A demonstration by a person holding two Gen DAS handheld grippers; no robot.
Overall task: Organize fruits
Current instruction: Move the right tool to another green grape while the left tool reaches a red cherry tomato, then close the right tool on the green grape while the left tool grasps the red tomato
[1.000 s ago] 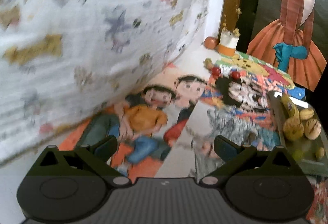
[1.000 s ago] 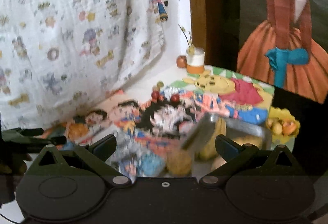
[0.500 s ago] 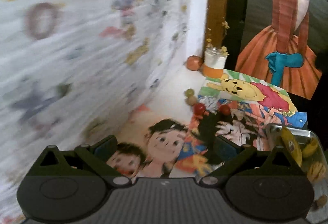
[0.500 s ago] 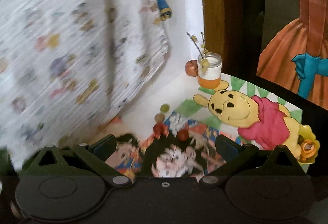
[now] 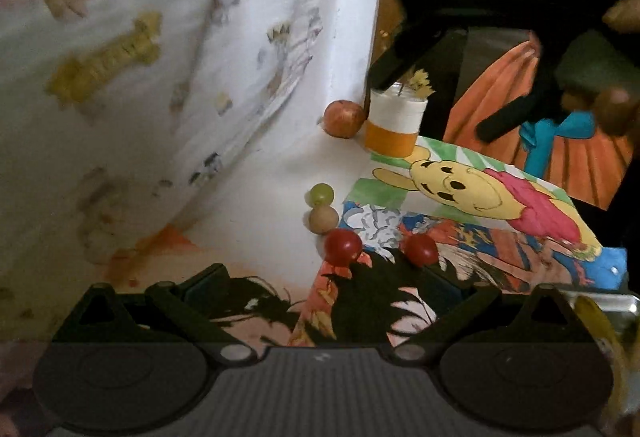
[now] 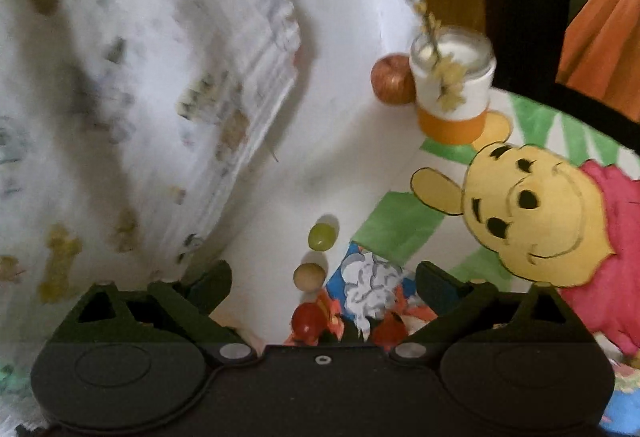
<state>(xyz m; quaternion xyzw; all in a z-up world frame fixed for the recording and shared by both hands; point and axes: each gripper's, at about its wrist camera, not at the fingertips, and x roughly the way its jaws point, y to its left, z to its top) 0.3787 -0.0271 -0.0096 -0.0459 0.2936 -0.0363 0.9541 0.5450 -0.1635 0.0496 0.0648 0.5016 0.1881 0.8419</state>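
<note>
Small loose fruits lie in a row on the table: a green grape (image 5: 321, 194) (image 6: 321, 236), a tan round fruit (image 5: 323, 220) (image 6: 308, 276) and two red cherry tomatoes (image 5: 343, 246) (image 5: 419, 250) (image 6: 308, 319) (image 6: 390, 327). A red apple (image 5: 343, 118) (image 6: 392, 78) sits far back by the wall. My left gripper (image 5: 326, 287) is open and empty, just short of the tomatoes. My right gripper (image 6: 324, 283) is open and empty, low over the small fruits; it also shows in the left wrist view (image 5: 436, 105), high at the upper right. A metal tray's corner (image 5: 618, 303) holds a banana (image 5: 596, 321).
A white and orange jar (image 5: 396, 121) (image 6: 452, 93) with dried flowers stands beside the apple. A patterned cloth (image 5: 140, 57) hangs along the left. Cartoon mats (image 5: 472, 193) (image 6: 532, 205) cover the table. A painting of an orange dress (image 5: 560, 141) leans at the back right.
Both grippers moved forward and lower toward the small fruits and the far corner. The right gripper now shows in the left wrist view. The tray slid almost out of sight.
</note>
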